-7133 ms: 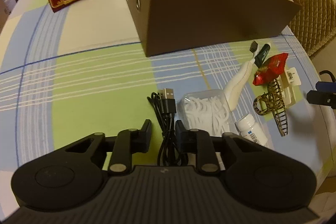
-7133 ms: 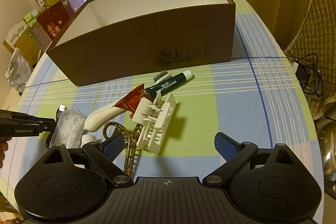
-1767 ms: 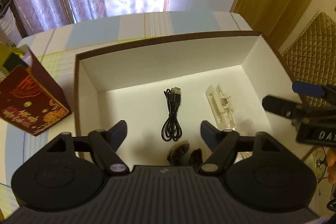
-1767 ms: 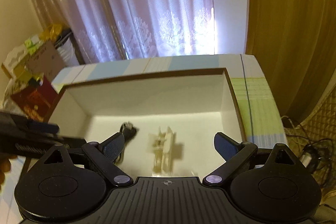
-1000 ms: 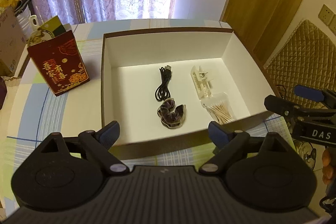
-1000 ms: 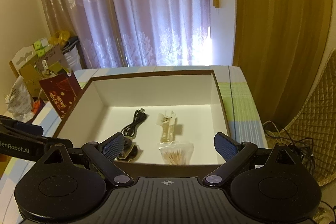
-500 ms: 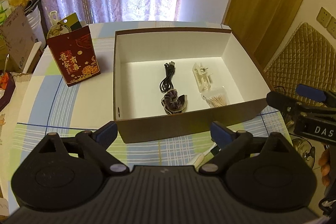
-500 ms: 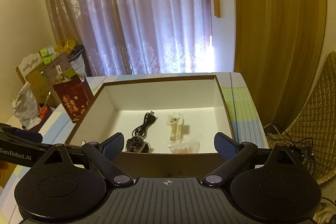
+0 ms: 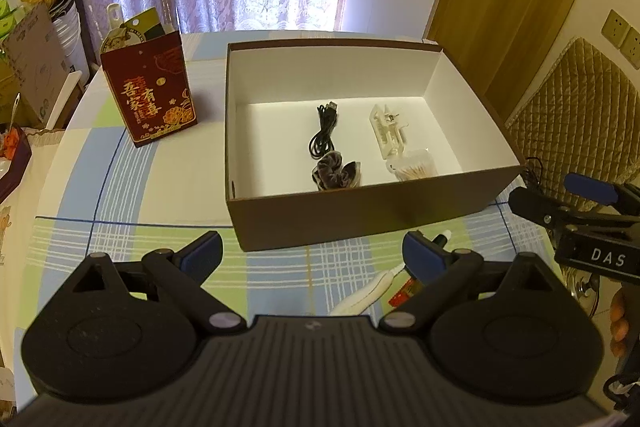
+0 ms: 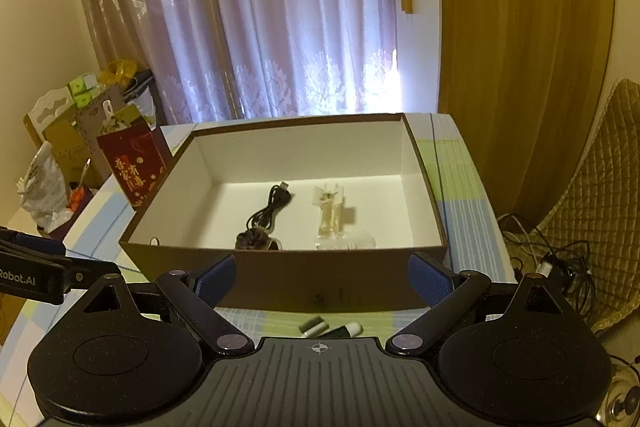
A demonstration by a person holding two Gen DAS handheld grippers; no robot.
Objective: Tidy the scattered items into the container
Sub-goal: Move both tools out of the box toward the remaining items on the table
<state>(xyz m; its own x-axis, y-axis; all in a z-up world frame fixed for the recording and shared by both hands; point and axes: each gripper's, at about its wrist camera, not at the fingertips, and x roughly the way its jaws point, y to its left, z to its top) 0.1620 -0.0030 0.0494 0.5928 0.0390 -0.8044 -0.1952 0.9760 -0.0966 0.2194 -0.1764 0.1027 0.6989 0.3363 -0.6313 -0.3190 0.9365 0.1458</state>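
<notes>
Left wrist view shows the left gripper held high and back from the brown box, its jaws spread wide and empty. Inside the box lie 4 things: a black USB cable, a dark scrunchie, a white clip and a pack of cotton swabs. The right gripper is likewise released and carrying nothing.

Leftover items sit on the checked tablecloth just in front of the box's near wall, at about 5 o'clock from the box: a white-handled brush, a red wrapper and a tube tip, mostly hidden behind the left gripper's own finger. The step in hand looks like going back for these. To do it well, come down over 1 item at a time, line the jaws across its narrow width, and lift clear of the box rim before releasing.

Compared with 0.5 s ago, both cameras have pulled farther up and back, so the box looks smaller. Against 7.1 s ago, the cable, clip and swabs have left the table for the box.
</notes>
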